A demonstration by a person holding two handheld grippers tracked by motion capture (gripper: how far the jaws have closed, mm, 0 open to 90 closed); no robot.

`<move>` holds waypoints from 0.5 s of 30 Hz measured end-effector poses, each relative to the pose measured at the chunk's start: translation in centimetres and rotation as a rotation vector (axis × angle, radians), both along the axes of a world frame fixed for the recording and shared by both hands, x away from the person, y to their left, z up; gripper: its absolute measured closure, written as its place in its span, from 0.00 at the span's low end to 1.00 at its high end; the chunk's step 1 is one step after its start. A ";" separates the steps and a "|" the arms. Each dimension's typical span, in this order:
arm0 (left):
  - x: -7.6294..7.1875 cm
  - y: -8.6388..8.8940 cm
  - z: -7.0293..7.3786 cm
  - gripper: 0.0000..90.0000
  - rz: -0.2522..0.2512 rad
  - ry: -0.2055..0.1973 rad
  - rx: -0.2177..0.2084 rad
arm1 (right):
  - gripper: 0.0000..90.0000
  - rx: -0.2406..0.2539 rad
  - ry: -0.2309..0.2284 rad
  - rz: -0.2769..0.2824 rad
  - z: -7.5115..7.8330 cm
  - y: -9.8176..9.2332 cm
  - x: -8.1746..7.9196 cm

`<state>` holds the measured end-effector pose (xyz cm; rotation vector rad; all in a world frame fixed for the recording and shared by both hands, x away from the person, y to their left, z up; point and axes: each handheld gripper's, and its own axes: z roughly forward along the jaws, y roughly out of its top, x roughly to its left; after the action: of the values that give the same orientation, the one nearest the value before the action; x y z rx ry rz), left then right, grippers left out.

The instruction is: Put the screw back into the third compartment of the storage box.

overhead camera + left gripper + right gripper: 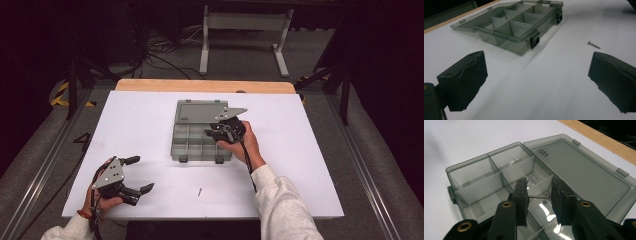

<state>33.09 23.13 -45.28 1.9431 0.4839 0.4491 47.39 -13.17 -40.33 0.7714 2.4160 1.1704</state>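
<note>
Right gripper (216,131) sits over the right-hand part of the organizer box (192,145), held by the right hand (243,144). In the right gripper view its jaws are partly closed, with a screw (538,196) lying crosswise in the gap between them, shank toward the left pad, head toward the right. Whether the pads actually clamp the screw or it lies loose between them: cannot tell. Directly below the jaws is a compartment of the box; divider walls stand just ahead and to the left of the tips. The open lid (584,173) lies flat ahead and to the right of this gripper, hinged to the box.

Left gripper (141,175) is near the front edge of the counter (300,165), held by the left hand (102,202), well apart from the box. Jaws spread wide, nothing between them. In the left gripper view, the box is ahead and to the left of the jaws, with two black latches (534,42) on the near wall. A second, loose screw (594,44) lies on the white counter ahead, toward the right jaw, apart from it. Nothing stands between this gripper and that screw.
</note>
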 end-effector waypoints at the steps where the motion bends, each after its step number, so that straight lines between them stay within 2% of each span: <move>1: 0.0 0.0 0.0 0.03 0.000 0.000 0.000 | 0.75 -0.002 0.003 -0.002 -0.1 0.1 0.2; 15: 0.1 0.0 0.0 0.03 0.000 0.002 0.001 | 0.75 -0.013 0.032 -0.048 -0.9 -0.1 1.5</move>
<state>33.17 23.18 -45.31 1.9446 0.4849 0.4472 48.91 -13.30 -41.27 0.8454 2.4145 1.1311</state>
